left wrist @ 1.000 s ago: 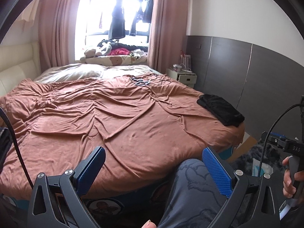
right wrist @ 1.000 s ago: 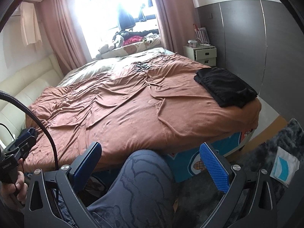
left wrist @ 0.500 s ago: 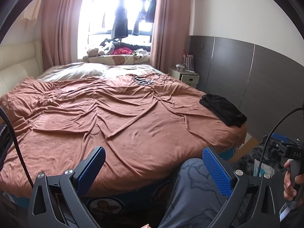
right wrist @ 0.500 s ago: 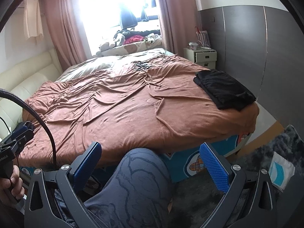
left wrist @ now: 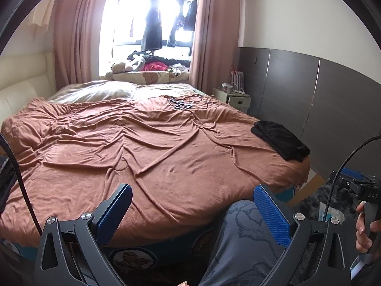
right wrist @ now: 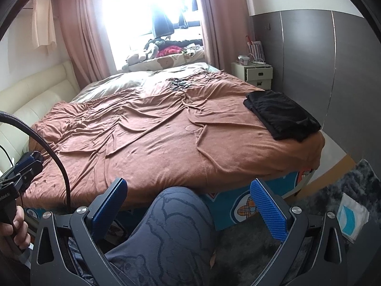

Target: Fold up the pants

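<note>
- Black pants (right wrist: 282, 114) lie folded in a flat stack at the bed's far right corner, close to the edge near the grey wall panels; likely set aside there to leave the middle of the bed free as a working surface.
- Brown bedspread (left wrist: 142, 152) is wrinkled and bare across its centre; only a small dark tangled item (left wrist: 181, 103), too small to identify, sits near the pillows.
- Person stands at the foot of the bed, knee in grey patterned trousers (right wrist: 176, 217) against the mattress.
- Left claw (left wrist: 193, 212) is released, jaws spread wide, grasping nothing, held low over the foot edge.
- Right claw (right wrist: 188, 207) likewise released and wide, touching nothing, the knee showing between its fingers.
- Both claws are well apart from the pants; judged idle between folds.
</note>
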`<action>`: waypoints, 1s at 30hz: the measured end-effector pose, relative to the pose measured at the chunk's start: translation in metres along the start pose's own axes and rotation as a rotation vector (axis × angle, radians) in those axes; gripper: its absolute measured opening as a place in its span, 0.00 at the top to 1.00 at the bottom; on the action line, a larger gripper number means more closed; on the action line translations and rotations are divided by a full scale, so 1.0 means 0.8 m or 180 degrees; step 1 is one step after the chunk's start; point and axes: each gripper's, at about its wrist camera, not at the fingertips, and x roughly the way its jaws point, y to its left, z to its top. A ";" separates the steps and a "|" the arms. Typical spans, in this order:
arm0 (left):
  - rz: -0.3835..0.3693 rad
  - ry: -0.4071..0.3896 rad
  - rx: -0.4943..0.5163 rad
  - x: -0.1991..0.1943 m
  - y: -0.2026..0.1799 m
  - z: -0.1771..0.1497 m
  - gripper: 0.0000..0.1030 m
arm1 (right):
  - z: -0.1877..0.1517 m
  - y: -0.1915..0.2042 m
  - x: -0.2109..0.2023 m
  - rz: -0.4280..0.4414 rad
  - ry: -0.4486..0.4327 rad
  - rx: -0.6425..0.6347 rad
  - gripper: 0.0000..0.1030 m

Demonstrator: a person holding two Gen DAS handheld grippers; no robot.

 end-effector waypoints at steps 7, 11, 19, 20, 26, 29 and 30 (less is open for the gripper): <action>0.0018 -0.0034 -0.0008 -0.008 -0.002 -0.002 0.00 | 0.001 0.005 -0.002 0.0022 0.0000 -0.0044 0.00; 0.0027 -0.0051 -0.0019 -0.013 -0.001 -0.002 0.00 | 0.002 0.007 -0.004 0.0020 -0.0018 -0.0066 0.00; 0.0032 -0.0088 -0.0024 -0.020 0.000 -0.003 0.00 | 0.000 0.005 -0.010 0.0017 -0.0069 -0.0091 0.00; 0.0031 -0.0086 -0.0024 -0.021 0.000 -0.004 0.00 | -0.001 0.005 -0.010 0.0015 -0.0068 -0.0092 0.00; 0.0025 -0.0120 -0.0010 -0.027 -0.001 -0.004 0.00 | -0.001 0.005 -0.013 0.0009 -0.0072 -0.0095 0.00; 0.0025 -0.0136 -0.0003 -0.031 -0.003 -0.005 0.00 | 0.000 0.005 -0.015 0.0013 -0.0091 -0.0103 0.00; 0.0026 -0.0140 0.0002 -0.032 -0.003 -0.005 0.00 | -0.001 0.005 -0.016 0.0010 -0.0092 -0.0106 0.00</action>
